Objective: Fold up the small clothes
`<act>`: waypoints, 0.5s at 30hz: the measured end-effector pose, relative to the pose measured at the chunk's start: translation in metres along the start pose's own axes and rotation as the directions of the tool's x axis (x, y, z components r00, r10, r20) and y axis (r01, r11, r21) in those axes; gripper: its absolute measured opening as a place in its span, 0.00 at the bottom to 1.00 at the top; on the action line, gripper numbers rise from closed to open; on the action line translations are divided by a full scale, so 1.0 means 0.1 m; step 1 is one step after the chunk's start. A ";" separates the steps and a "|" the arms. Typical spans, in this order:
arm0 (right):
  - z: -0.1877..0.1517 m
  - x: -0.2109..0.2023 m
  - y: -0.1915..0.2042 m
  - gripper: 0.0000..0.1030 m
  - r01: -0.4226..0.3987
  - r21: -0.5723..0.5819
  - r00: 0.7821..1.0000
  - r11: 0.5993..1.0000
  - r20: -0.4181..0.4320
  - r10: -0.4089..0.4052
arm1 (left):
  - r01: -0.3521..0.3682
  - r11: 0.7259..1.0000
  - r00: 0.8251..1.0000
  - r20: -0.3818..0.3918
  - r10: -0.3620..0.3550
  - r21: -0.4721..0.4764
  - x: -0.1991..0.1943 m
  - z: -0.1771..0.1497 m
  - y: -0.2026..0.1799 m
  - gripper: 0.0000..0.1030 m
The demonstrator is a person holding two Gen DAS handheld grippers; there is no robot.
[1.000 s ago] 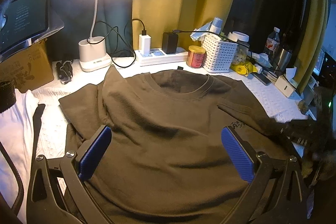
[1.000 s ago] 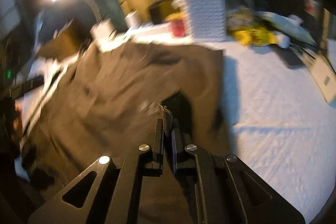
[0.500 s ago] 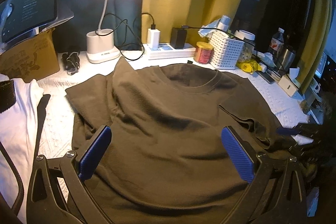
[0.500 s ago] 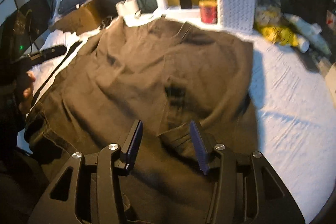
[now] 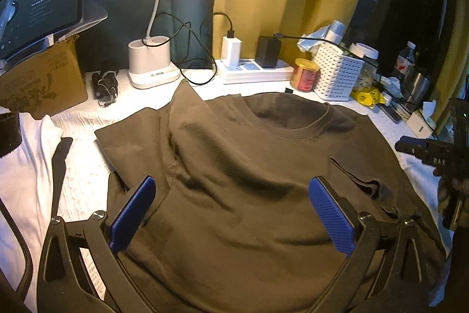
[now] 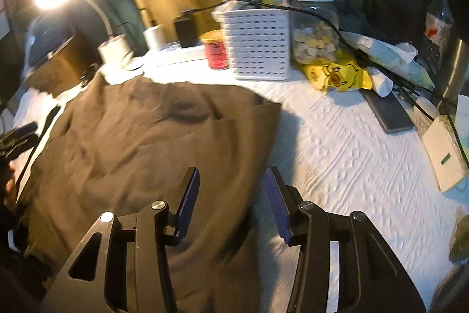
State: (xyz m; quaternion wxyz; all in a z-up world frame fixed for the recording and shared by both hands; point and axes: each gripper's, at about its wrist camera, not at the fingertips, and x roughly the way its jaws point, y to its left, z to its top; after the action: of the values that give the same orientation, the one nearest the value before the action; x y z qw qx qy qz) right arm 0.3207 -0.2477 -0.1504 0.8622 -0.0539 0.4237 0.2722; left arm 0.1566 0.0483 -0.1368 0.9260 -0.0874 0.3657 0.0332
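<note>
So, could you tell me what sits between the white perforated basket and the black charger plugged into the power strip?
A red can with a gold lid stands between the basket and the black charger, clearest in the left wrist view.

Black gripper frames — silver screws, ribbed blue fingers [image 5: 133, 214].

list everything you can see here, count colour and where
dark brown cotton t-shirt: 1, spread face up mid-table
white textured table cover: 1, under everything
white garment: 1, left edge
white desk lamp: 1, lit, back left
white power strip: 1, back centre, chargers plugged in
red tin with gold lid: 1, beside basket
white perforated plastic basket: 1, back right
clear jar with white lid: 1, right of basket
yellow snack bag: 1, before jar
cardboard box: 1, brown, back left
left gripper: 1, blue pads, open above shirt
right gripper: 1, open at shirt's right edge
</note>
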 end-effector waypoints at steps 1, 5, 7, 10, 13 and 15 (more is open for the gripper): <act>0.05 0.06 -0.06 0.48 0.001 0.010 1.000 1.000 -0.004 -0.001 | -0.005 1.000 1.000 -0.004 0.005 0.000 0.03 0.01 0.01 0.99; 0.16 0.29 -0.22 0.48 -0.016 0.042 0.999 0.999 -0.037 0.018 | -0.017 1.000 1.000 -0.016 0.017 0.002 0.13 0.05 0.03 0.99; 0.20 0.41 -0.29 0.48 -0.037 0.062 0.997 0.997 -0.059 0.041 | -0.020 1.000 0.999 -0.025 0.021 0.005 0.19 0.07 0.03 0.99; 0.23 0.57 -0.33 0.48 -0.079 0.085 0.993 0.993 -0.086 0.086 | -0.026 1.000 0.999 -0.035 0.026 0.011 0.26 0.09 0.02 0.99; 0.27 0.60 -0.29 0.15 -0.094 0.067 0.993 0.993 -0.070 0.099 | -0.028 0.999 0.999 -0.045 0.029 0.015 0.33 0.11 0.01 0.99; 0.31 0.62 -0.28 0.08 -0.075 0.046 0.995 0.996 -0.062 0.078 | -0.028 0.999 0.998 -0.049 0.029 0.018 0.36 0.12 -0.01 0.99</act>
State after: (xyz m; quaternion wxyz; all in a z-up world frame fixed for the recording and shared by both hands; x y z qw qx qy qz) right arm 0.3868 -0.2349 -0.1819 0.8381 -0.0275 0.4587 0.2939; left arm 0.1913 0.0495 -0.1527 0.9169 -0.0748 0.3898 0.0411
